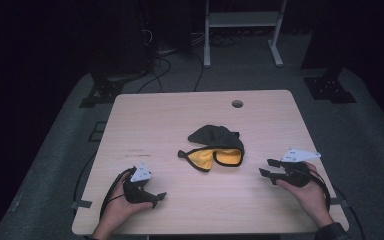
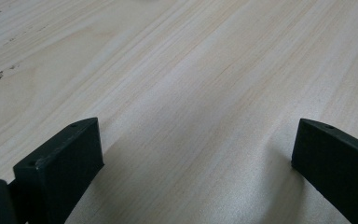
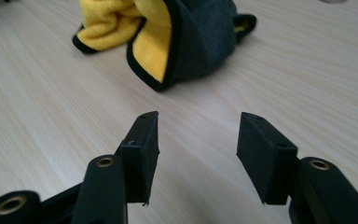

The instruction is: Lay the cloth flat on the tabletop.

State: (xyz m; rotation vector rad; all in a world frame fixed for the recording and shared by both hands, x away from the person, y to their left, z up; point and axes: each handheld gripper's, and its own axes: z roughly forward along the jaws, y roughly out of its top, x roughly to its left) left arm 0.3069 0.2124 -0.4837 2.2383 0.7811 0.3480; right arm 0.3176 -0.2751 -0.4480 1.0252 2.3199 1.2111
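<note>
Two hands enter from the near edge of the table (image 1: 145,115), each carrying a pair of tongs. The left hand (image 1: 117,207) rests near the front left corner, its left tongs (image 1: 157,198) low over the wood and pointing right; in the left gripper view the jaws stand wide apart over bare wood, holding nothing. The right hand (image 1: 310,192) lies near the front right edge, its right tongs (image 1: 267,167) pointing left toward the cloth (image 1: 215,147). In the right gripper view the right tongs (image 3: 198,140) are partly open, with nothing between the jaws, and clear of the cloth (image 3: 177,37). The cloth, black outside with a yellow lining, lies crumpled at the table's centre, between the two tongs and apart from both.
</note>
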